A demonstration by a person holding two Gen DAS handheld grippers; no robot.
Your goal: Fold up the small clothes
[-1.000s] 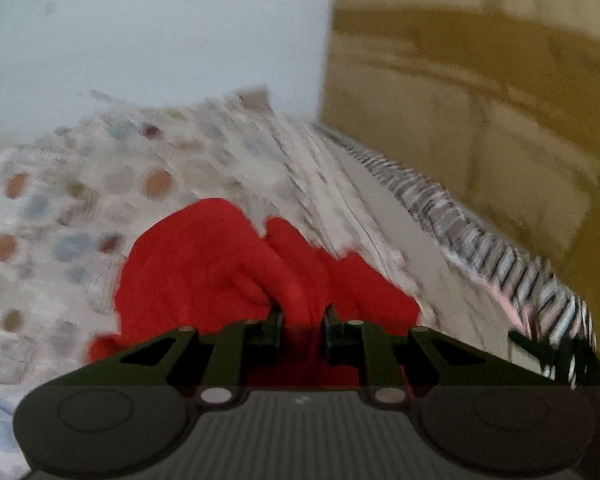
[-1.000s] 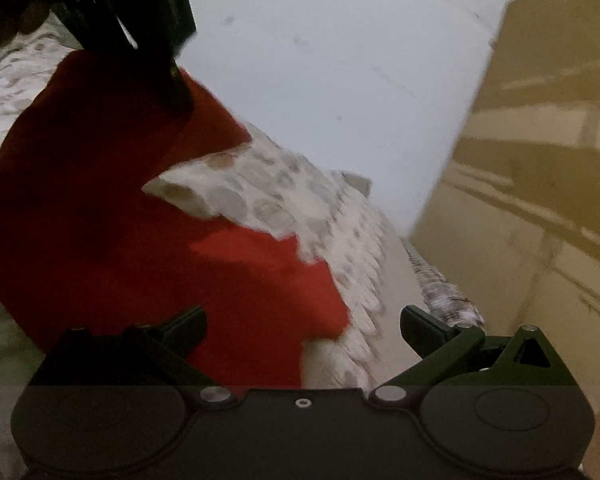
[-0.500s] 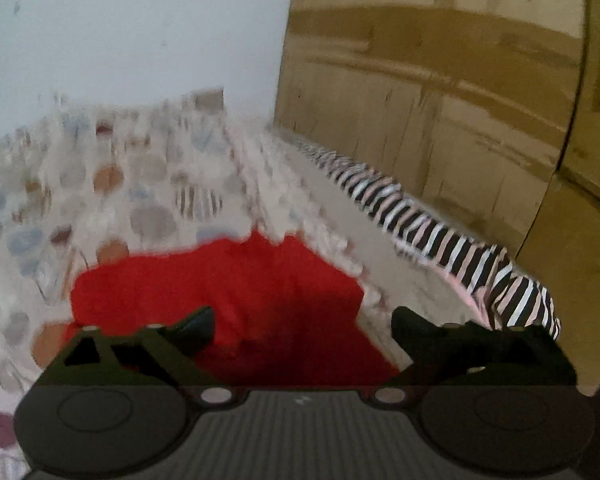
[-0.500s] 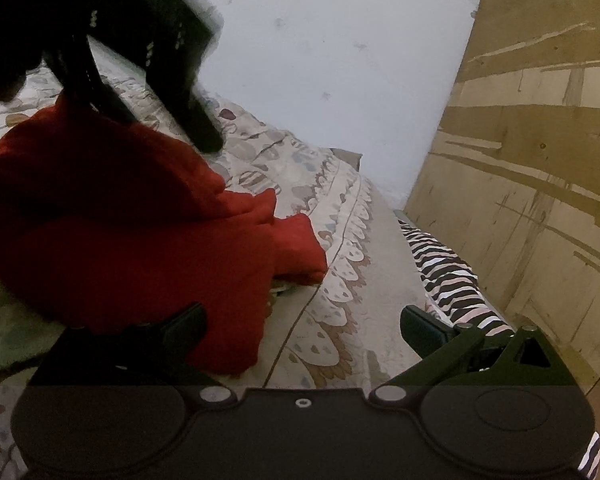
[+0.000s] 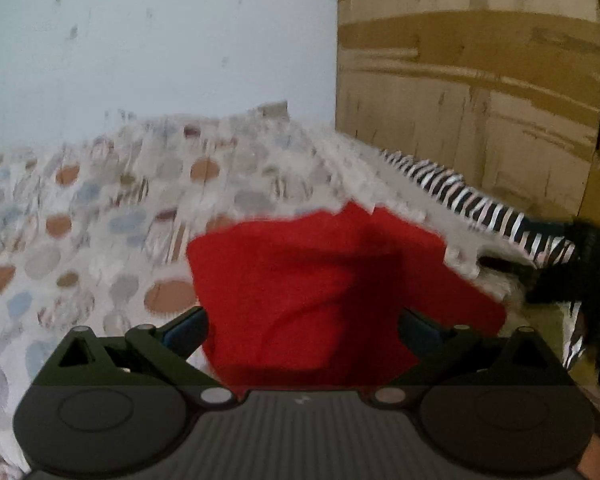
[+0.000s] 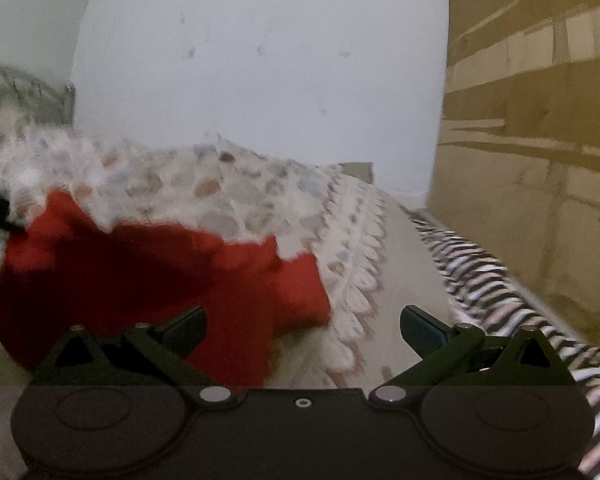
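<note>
A red garment [image 5: 324,280] lies folded over on the patterned bedsheet [image 5: 100,216]. My left gripper [image 5: 300,330] is open just above its near edge, holding nothing. In the right wrist view the same red garment [image 6: 148,276] lies bunched to the left. My right gripper [image 6: 302,330] is open and empty, its left finger over the garment's near corner and its right finger over bare sheet. The right gripper shows as a dark blurred shape [image 5: 580,272] at the right of the left wrist view.
A black-and-white striped cloth [image 5: 480,208] runs along the bed's right edge, also in the right wrist view [image 6: 492,284]. A brown wooden wardrobe [image 6: 540,160] stands right beside it. A pale wall [image 5: 160,48] rises behind the bed.
My left gripper let go of the red garment and opened wide; the garment dropped flat onto the sheet. My right gripper stayed open and swung left, nearer the garment.
</note>
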